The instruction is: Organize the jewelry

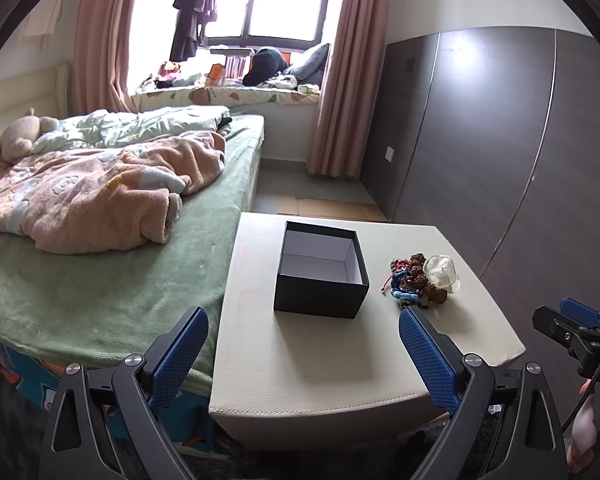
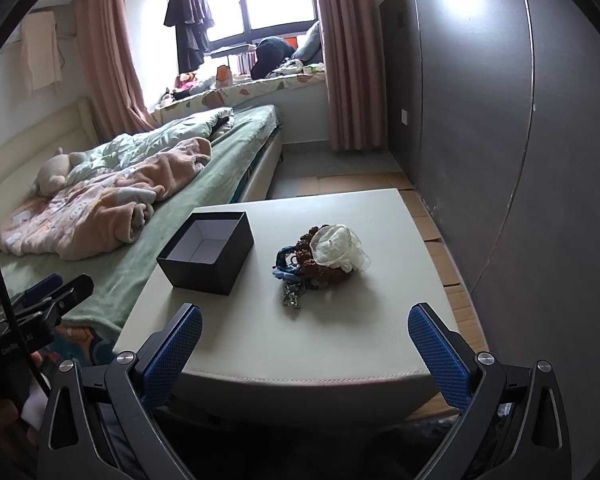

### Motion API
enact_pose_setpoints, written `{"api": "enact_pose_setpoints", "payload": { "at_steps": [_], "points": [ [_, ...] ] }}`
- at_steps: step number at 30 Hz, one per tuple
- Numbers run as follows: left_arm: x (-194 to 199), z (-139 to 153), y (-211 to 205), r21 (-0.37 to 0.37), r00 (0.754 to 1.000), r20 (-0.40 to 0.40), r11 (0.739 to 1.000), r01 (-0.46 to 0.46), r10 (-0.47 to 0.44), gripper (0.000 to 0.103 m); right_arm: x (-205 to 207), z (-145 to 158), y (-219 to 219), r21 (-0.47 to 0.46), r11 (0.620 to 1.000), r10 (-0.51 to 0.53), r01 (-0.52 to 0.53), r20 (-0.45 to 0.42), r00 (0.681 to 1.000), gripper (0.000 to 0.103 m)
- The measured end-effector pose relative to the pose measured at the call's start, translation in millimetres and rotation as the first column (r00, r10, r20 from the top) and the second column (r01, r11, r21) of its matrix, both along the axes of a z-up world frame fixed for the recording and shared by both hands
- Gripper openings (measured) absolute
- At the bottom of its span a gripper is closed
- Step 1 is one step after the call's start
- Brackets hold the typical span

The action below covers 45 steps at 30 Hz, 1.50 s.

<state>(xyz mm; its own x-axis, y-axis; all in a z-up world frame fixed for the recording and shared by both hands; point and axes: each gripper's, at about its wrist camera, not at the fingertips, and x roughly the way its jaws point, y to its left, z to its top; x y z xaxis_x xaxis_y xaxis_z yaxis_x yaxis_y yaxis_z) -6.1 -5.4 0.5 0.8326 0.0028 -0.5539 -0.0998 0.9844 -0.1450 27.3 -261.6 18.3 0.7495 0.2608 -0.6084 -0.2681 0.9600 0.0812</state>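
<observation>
An open black box (image 1: 321, 276) with a white inside stands empty on the cream stool (image 1: 300, 360). To its right lies a pile of jewelry (image 1: 416, 280): brown bead bracelets, blue and red cords, a white fabric flower (image 1: 442, 272). In the right wrist view the box (image 2: 208, 252) is on the left, the pile (image 2: 316, 264) in the middle with a silver chain (image 2: 292, 296) at its front. My left gripper (image 1: 304, 340) is open and empty in front of the box. My right gripper (image 2: 306, 340) is open and empty in front of the pile.
A bed (image 1: 80, 280) with a green sheet and a pink blanket (image 1: 92, 196) lies left of the stool. A dark wardrobe (image 1: 500, 140) stands on the right. The right gripper also shows at the left wrist view's right edge (image 1: 572, 328).
</observation>
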Motion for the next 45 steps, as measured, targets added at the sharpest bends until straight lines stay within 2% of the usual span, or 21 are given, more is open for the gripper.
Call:
{"api": "enact_pose_setpoints", "payload": {
  "at_steps": [7,17,28,33,39,45],
  "points": [
    [0,0,1,-0.003,1.0,0.003,1.0,0.001,-0.001,0.096,0,0,0,0.004,1.0,0.0,0.0,0.004,1.0,0.103],
    [14,3,1,-0.045,1.0,-0.026,0.999,0.012,-0.013,0.096,7,-1,-13,0.077,0.997,-0.006,0.008,-0.026,1.0,0.103],
    [50,19,-23,-0.097,0.996,-0.033,0.992,0.078,-0.082,0.096,41,-5,-46,0.235,0.969,-0.057,0.077,-0.094,0.994,0.103],
    [75,22,-30,-0.134,0.994,-0.054,0.987,0.089,-0.097,0.089,72,-2,-53,0.299,0.949,-0.046,0.095,-0.166,0.985,0.103],
    [104,25,-36,-0.173,0.989,-0.091,0.98,0.096,-0.113,0.078,118,0,-42,0.274,0.956,-0.023,0.105,-0.288,0.958,0.095],
    [131,20,-43,-0.207,0.981,-0.139,0.973,0.102,-0.133,0.071,160,-14,-35,0.24,0.962,-0.03,0.132,-0.388,0.921,0.088]
  ]
}}
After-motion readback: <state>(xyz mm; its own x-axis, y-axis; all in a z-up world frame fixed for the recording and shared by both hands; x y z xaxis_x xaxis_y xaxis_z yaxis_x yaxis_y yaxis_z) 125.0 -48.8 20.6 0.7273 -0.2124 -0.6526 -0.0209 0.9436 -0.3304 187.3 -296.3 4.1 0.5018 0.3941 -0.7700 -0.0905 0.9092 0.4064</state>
